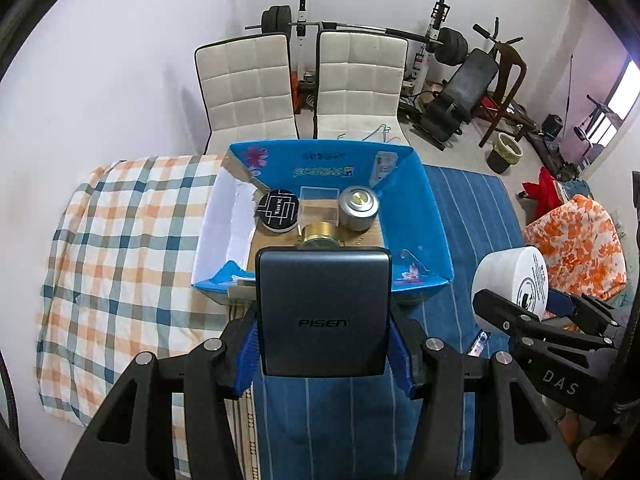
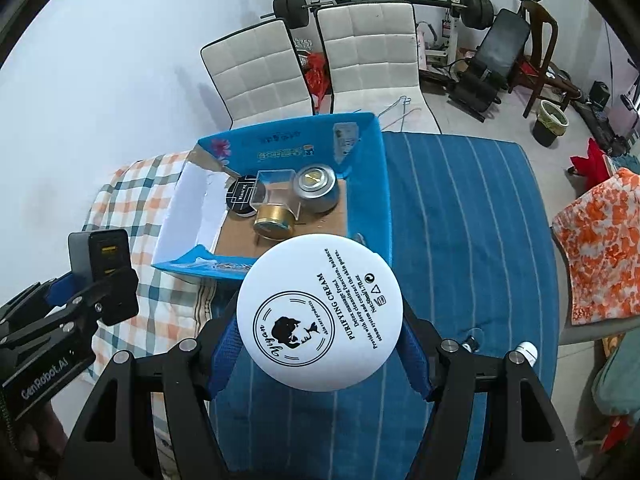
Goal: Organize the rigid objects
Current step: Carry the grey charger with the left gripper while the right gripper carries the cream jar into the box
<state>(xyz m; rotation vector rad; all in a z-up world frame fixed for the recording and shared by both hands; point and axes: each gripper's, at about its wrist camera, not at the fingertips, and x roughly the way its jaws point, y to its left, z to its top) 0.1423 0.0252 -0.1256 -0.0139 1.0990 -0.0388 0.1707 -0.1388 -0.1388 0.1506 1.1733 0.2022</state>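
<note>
My left gripper (image 1: 323,354) is shut on a dark grey PISEN power bank (image 1: 323,312), held above the near wall of the blue cardboard box (image 1: 416,216). My right gripper (image 2: 320,354) is shut on a round white cream jar (image 2: 319,312), held just in front of the box (image 2: 368,184). In the box lie a black round tin (image 1: 278,210), a clear plastic case (image 1: 319,204), a silver tin (image 1: 359,207) and a gold tin (image 1: 320,235). The right gripper with the jar (image 1: 510,280) shows at the right of the left wrist view; the left gripper with the power bank (image 2: 100,270) shows at the left of the right wrist view.
The box stands on a table covered by a blue striped cloth (image 2: 460,220) and a checked cloth (image 1: 120,240). Two white chairs (image 1: 248,88) stand behind the table. Small items (image 2: 526,350) lie on the cloth near my right gripper. Gym gear stands at the back right.
</note>
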